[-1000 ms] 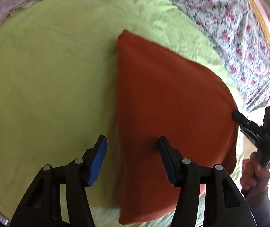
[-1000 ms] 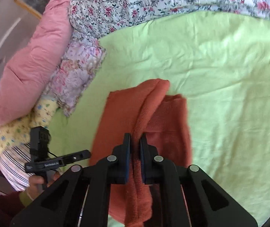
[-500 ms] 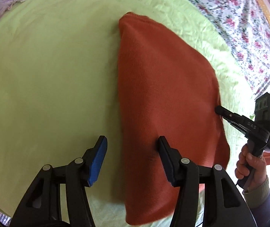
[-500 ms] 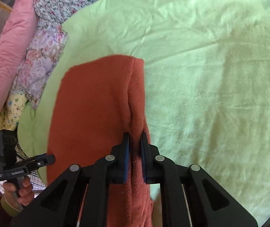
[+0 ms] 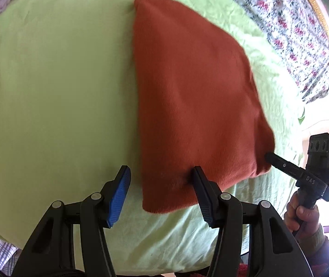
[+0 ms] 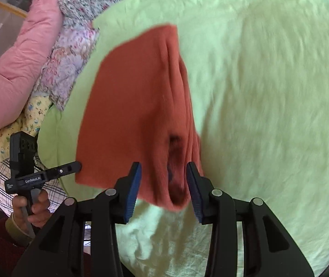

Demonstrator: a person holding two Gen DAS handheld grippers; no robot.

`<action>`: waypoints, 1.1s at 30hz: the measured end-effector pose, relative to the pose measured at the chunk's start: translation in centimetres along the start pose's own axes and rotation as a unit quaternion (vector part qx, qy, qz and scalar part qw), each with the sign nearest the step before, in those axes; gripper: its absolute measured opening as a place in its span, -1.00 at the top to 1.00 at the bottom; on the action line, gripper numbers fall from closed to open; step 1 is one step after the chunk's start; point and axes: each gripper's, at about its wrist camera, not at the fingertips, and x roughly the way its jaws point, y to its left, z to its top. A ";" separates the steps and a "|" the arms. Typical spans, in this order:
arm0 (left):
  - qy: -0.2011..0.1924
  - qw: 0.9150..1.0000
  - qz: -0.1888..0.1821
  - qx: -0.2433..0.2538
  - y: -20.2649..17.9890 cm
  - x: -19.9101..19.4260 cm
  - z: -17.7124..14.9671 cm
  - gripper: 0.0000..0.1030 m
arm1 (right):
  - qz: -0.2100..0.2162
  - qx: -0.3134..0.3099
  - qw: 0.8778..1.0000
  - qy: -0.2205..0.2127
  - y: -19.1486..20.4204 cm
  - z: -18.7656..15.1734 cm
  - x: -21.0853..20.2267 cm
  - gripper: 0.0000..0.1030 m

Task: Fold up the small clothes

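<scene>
The folded rust-red garment (image 5: pixel 194 97) lies flat on the green sheet (image 5: pixel 53 87) (bed). The left gripper (image 5: pixel 161 190) has jaws apart over its near corner; the right gripper (image 6: pixel 163 185) jaws are opening around its edge.

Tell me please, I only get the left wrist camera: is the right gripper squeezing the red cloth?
Observer: No. On the right gripper the fingers are opening, and the red cloth's folded edge sits between them.
Child: What does that edge look like?
Observer: Several ribbed layers lie stacked, with a dark gap between them.
Child: What's next to the bed cover?
Observer: A pink quilt is heaped beside the green sheet.
</scene>
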 end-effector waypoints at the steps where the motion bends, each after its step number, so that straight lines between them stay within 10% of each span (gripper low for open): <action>1: 0.003 1.000 0.007 0.001 0.0 0.4 -0.2 -0.05 | -0.007 0.000 1.000 0.006 0.0 -0.3 0.5 0.70; 7: 0.011 1.000 0.009 0.011 -0.3 1.4 -0.5 0.13 | -0.007 -0.022 0.999 -0.034 1.4 0.4 -2.8 0.91; 14: 0.015 0.999 0.027 0.021 -1.0 2.7 -0.7 0.13 | -0.072 -0.036 0.996 0.027 -0.7 -1.2 1.9 0.91; 19: 0.006 0.999 0.024 0.023 -0.6 0.6 -1.2 0.17 | -0.083 -0.015 0.996 0.012 -0.6 -1.0 -0.3 0.57; 26: -0.054 0.997 -0.033 0.054 -2.4 -3.9 0.1 0.17 | -0.062 -0.030 0.995 -0.066 2.7 0.2 -4.8 0.57; 33: -0.039 0.994 -0.057 0.079 -3.8 -1.5 1.8 0.17 | -0.054 -0.057 0.996 -0.038 4.7 2.6 -0.3 0.57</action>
